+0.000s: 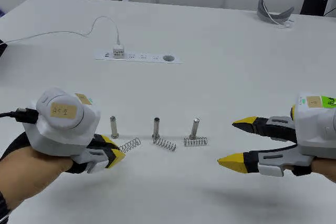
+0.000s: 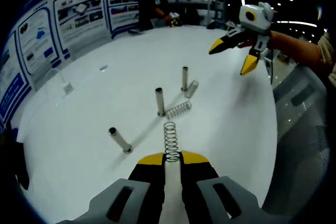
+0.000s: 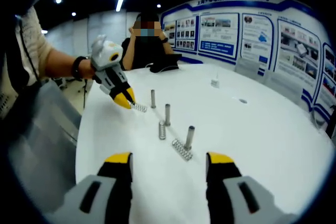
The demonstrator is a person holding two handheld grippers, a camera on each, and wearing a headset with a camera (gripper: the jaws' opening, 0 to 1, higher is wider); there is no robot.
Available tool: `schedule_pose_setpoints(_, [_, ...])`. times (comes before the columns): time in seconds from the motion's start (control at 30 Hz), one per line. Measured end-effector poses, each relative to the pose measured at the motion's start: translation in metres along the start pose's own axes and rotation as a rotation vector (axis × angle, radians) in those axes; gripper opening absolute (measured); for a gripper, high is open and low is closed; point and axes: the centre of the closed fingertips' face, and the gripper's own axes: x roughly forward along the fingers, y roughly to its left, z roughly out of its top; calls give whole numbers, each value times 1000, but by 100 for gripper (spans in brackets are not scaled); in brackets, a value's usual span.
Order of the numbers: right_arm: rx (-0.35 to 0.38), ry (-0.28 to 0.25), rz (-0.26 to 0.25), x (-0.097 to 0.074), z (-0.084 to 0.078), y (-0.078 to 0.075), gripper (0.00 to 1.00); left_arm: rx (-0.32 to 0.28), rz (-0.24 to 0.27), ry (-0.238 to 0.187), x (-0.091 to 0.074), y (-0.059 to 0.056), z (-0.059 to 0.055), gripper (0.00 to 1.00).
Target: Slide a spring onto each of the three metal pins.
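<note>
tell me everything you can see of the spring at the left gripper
The spring is a thin coil of bright metal-looking wire, evenly wound and straight. One end is pinched between the left gripper's yellow-tipped fingers; the rest sticks out forward, low over the white table, beside the nearest pin. Whether it touches the table is unclear.

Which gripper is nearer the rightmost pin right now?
Right. The right gripper hangs open just to the right of the rightmost pin, apart from it. The left gripper is past the other two pins, its jaws closed on the leftmost spring.
</note>
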Motion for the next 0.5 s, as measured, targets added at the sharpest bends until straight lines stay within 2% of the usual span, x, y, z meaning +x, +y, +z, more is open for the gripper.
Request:
schedule_pose_setpoints(0.2, [14, -18, 59, 4, 11, 8, 49, 70, -53, -42, 0, -16, 11, 10])
schedule_pose_setpoints(0.37, [7, -21, 100, 10, 16, 16, 44, 108, -76, -57, 1, -21, 14, 10])
schedule_pose_setpoints(0.5, [7, -24, 137, 15, 20, 22, 41, 137, -113, -98, 0, -30, 23, 10])
